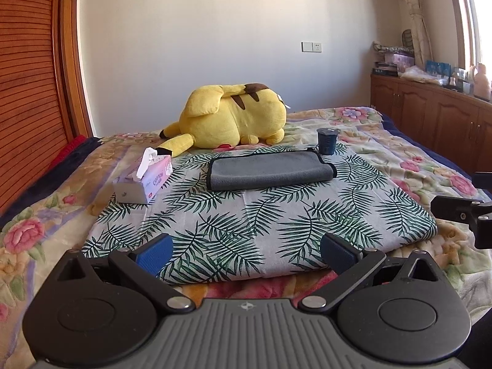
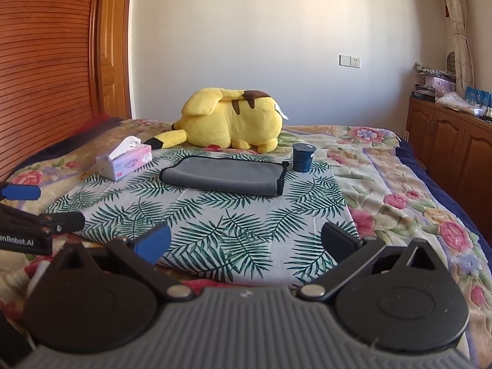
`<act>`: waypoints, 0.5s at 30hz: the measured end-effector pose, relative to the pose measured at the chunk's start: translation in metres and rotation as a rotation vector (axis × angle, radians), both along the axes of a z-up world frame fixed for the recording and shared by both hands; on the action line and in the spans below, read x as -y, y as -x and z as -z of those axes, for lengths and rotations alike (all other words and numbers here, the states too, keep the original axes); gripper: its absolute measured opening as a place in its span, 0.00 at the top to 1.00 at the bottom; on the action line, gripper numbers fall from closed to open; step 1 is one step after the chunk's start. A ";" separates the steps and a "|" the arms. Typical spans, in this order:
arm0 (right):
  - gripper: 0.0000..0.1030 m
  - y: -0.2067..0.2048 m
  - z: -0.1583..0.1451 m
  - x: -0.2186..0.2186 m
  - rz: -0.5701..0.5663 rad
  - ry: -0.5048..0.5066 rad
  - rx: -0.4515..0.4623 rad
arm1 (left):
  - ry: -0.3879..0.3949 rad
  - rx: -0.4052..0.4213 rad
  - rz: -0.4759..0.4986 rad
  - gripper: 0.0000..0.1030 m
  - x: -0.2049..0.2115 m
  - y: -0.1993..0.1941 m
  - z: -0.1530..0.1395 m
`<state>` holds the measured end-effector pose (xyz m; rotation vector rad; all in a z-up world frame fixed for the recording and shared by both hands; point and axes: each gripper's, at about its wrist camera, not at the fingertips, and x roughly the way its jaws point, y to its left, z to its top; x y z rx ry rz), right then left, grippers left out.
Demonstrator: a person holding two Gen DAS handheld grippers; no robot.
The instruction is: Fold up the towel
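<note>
A grey towel [image 1: 270, 170] with black trim lies folded on a palm-leaf cloth [image 1: 246, 221] on the bed. It also shows in the right wrist view [image 2: 223, 180]. My left gripper [image 1: 246, 253] is open and empty, hovering near the cloth's front edge, well short of the towel. My right gripper [image 2: 246, 243] is open and empty at the same front edge. The right gripper's tip shows at the right edge of the left wrist view [image 1: 461, 212]. The left gripper shows at the left edge of the right wrist view [image 2: 37, 206].
A tissue box [image 1: 144, 180] stands left of the towel, a dark cup [image 1: 327, 141] behind its right end, and a yellow plush toy [image 1: 230, 117] lies behind it. The floral bedspread [image 1: 415, 160] surrounds the cloth. Wooden cabinets [image 1: 430, 117] line the right wall.
</note>
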<state>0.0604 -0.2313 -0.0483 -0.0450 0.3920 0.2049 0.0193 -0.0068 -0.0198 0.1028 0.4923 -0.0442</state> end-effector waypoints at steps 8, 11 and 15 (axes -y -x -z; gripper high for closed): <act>0.00 0.001 0.000 0.003 0.020 -0.019 0.012 | 0.004 0.048 -0.003 0.16 -0.001 0.006 -0.005; 0.00 0.002 -0.002 0.005 0.030 -0.028 0.029 | 0.003 0.065 0.001 0.16 -0.001 0.009 -0.006; 0.00 0.005 -0.003 0.008 0.041 -0.036 0.055 | 0.002 0.092 0.005 0.16 0.000 0.012 -0.009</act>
